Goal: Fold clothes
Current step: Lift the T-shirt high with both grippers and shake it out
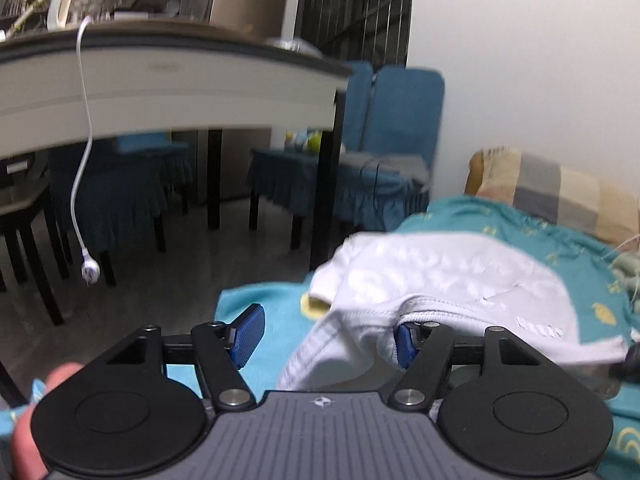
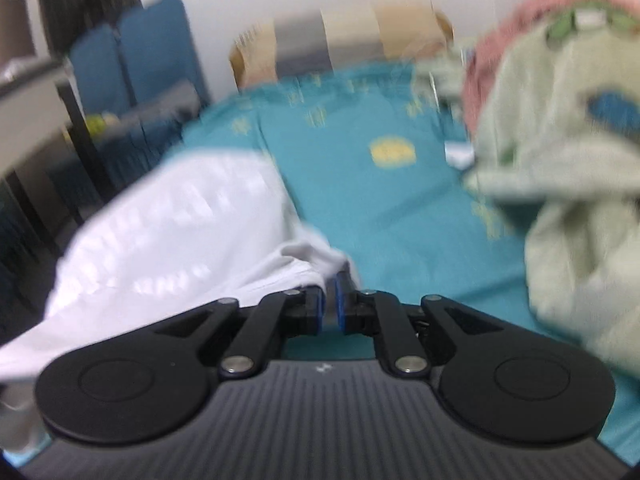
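The white shirt point(image 2: 168, 220) stretches leftward from the right claw point(image 2: 328, 308), clenched on its corner; the left claw point(image 1: 326, 336) gapes, hem draped over its right finger.

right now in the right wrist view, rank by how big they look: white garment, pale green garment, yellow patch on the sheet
1. white garment
2. pale green garment, close to the first; blur and nearness make this order unsure
3. yellow patch, clearly smallest

Two wrist cams, low and close over your teal bedspread point(image 1: 560, 240).
Your left view faces the dining table point(image 1: 160, 80); your right faces the checked pillow point(image 2: 340, 44). Both share the white garment point(image 2: 168, 232), blue chairs point(image 1: 400, 120).
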The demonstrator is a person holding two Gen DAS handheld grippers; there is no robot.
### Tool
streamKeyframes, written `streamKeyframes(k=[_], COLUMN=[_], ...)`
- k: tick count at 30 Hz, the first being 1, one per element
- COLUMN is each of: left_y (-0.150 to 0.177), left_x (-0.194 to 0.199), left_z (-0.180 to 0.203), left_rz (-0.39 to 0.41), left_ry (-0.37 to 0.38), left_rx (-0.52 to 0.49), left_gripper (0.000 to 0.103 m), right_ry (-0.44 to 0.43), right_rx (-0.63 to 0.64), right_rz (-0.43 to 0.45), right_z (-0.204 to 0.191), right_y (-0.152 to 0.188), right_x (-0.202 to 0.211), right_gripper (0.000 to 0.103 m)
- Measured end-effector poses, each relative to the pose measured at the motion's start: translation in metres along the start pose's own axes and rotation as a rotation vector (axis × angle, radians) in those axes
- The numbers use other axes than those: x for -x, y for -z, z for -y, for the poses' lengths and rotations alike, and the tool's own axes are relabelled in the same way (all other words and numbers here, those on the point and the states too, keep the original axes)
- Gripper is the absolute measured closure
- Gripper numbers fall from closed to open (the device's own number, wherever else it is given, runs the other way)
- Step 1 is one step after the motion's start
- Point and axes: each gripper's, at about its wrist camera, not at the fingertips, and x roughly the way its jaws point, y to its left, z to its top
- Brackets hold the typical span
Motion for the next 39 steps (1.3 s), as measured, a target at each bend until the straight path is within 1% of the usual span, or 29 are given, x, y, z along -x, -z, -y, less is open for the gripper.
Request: streamKeyframes(k=[1, 3, 5, 6, 7, 8, 9, 11, 14, 18, 21, 24, 26, 28, 33, 34, 36, 38, 39], left_y=[0.000, 0.000, -0.004, -0.007, -0.012, -0.017, -0.024, -0.043, -0.085, -0.157, -0.214, -0.272, -0.309, -0.335, -0.389, -0.397, -0.409, -0.416, -0.417], left_x=[-0.009, -0.015, -0.014, -0.013, -0.012, -0.010, -0.007, 0.005, 0.030, 0.078, 0.121, 0.171, 0.207, 0.244, 0.335, 0.351, 0.376, 0.394, 0.392], left_z=[-0.002, -0.005, -0.008, -0.009, -0.011, -0.014, -0.017, -0.022, -0.031, -0.046, -0.061, -0.076, -0.087, -0.097, -0.122, -0.126, -0.129, -0.130, -0.125], left_rz=[-0.027, -0.064, -0.050, -0.041, -0.038, -0.037, -0.026, 0.028, 0.141, 0.283, 0.407, 0.523, 0.579, 0.619, 0.706, 0.714, 0.703, 0.674, 0.658], left_ry=[0.018, 0.056, 0.086, 0.105, 0.125, 0.147, 0.168, 0.208, 0.270, 0.347, 0.386, 0.419, 0.448, 0.480, 0.559, 0.578, 0.624, 0.654, 0.659], left_rx=[0.018, 0.055, 0.090, 0.104, 0.118, 0.134, 0.145, 0.157, 0.178, 0.221, 0.242, 0.257, 0.237, 0.220, 0.188, 0.183, 0.174, 0.158, 0.143], left_gripper=[0.039, 0.049, 0.055, 0.061, 0.072, 0.077, 0.084, 0.089, 0.091, 0.094, 0.094, 0.094, 0.094, 0.094, 0.094, 0.094, 0.094, 0.094, 0.094], right_ry=[0.001, 0.005, -0.010, -0.013, -0.012, -0.017, -0.022, -0.031, -0.050, -0.087, -0.121, -0.151, -0.166, -0.177, -0.195, -0.198, -0.196, -0.170, -0.153], right_rx=[-0.015, -0.052, -0.069, -0.068, -0.057, -0.050, -0.047, -0.040, -0.033, -0.002, 0.052, 0.115, 0.138, 0.151, 0.162, 0.154, 0.143, 0.153, 0.159], right_rz=[-0.021, -0.013, 0.058, 0.101, 0.146, 0.185, 0.221, 0.297, 0.409, 0.532, 0.654, 0.764, 0.828, 0.883, 1.004, 1.010, 1.013, 0.998, 0.985], right_z=[0.004, 0.009, 0.007, 0.004, -0.001, -0.005, -0.009, -0.016, -0.028, -0.051, -0.072, -0.093, -0.102, -0.107, -0.114, -0.112, -0.108, -0.107, -0.107], right_y=[0.004, 0.006, 0.002, -0.001, -0.004, -0.008, -0.012, -0.023, -0.047, -0.094, -0.128, -0.159, -0.176, -0.187, -0.191, -0.195, -0.203, -0.211, -0.214], right_x=[-0.005, -0.005, 0.007, 0.014, 0.024, 0.034, 0.046, 0.073, 0.116, 0.182, 0.243, 0.313, 0.363, 0.411, 0.519, 0.534, 0.556, 0.563, 0.561], right_gripper=[0.094, 0.096, 0.098, 0.099, 0.099, 0.099, 0.099, 0.099, 0.099, 0.099, 0.099, 0.099, 0.099, 0.099, 0.099, 0.099, 0.099, 0.099, 0.099])
